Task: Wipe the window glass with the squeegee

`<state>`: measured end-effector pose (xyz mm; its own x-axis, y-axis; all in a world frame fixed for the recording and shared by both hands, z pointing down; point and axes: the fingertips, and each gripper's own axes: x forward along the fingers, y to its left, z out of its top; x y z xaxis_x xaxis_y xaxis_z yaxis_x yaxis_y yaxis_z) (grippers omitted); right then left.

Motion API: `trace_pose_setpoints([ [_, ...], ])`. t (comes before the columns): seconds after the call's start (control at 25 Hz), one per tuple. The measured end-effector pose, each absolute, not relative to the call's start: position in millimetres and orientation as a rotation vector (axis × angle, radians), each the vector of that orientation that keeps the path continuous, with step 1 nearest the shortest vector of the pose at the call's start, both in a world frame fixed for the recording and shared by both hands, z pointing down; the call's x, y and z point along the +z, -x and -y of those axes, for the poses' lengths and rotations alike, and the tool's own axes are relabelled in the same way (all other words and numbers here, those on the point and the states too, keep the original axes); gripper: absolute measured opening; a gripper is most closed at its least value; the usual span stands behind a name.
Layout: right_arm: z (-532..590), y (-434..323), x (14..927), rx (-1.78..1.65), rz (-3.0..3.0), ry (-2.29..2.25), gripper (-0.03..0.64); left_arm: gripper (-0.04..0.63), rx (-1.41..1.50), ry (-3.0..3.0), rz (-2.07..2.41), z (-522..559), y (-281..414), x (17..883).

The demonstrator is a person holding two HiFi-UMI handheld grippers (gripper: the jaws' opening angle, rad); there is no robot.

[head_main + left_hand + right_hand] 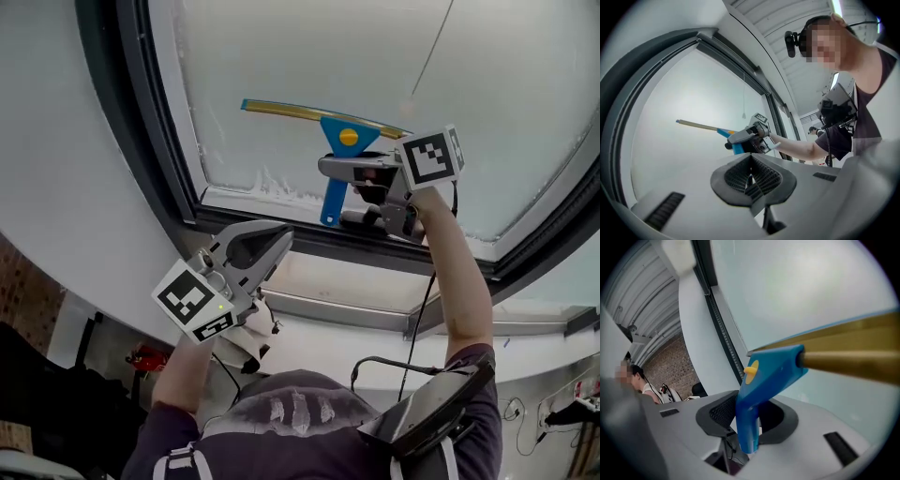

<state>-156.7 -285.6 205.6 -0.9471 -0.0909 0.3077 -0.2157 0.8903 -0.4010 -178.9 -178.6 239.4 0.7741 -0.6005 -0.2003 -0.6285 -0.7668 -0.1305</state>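
The squeegee (339, 139) has a blue handle with a yellow knob and a long brass blade. The blade lies against the window glass (309, 56), low in the pane. My right gripper (335, 192) is shut on the blue handle, holding the squeegee (764, 376) up to the glass (801, 291). In the right gripper view the handle stands between the jaws of that gripper (749, 420). My left gripper (272, 246) is shut with nothing in it, below and left of the pane, apart from the glass. The left gripper view shows its closed tips (751, 174), with the squeegee (701, 125) beyond them.
A dark window frame (159, 159) surrounds the pane above a pale sill (347, 291). White foam (272, 183) lines the bottom edge of the glass. A thin cord (433, 47) hangs before the pane. Another person (640, 380) stands by a brick wall.
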Motion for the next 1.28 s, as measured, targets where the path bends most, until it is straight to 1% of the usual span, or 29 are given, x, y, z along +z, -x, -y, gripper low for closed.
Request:
trace_pose_setpoints([
  [0.24,289,138,146,0.480,2.794,-0.236,0.123,0.006,0.197,2.777,-0.893,180,161,232],
  [0.44,294,119,104,0.425,2.816,-0.261,0.124,0.006,0.208,2.780,-0.858,178,152,229],
  [0.84,297,106,32,0.235,2.830,-0.312,0.123,0.006,0.199,2.769,-0.803,172,136,220],
  [1.28,304,104,16,0.283,2.813,-0.285,0.123,0.006,0.213,2.751,-0.836,169,142,219],
])
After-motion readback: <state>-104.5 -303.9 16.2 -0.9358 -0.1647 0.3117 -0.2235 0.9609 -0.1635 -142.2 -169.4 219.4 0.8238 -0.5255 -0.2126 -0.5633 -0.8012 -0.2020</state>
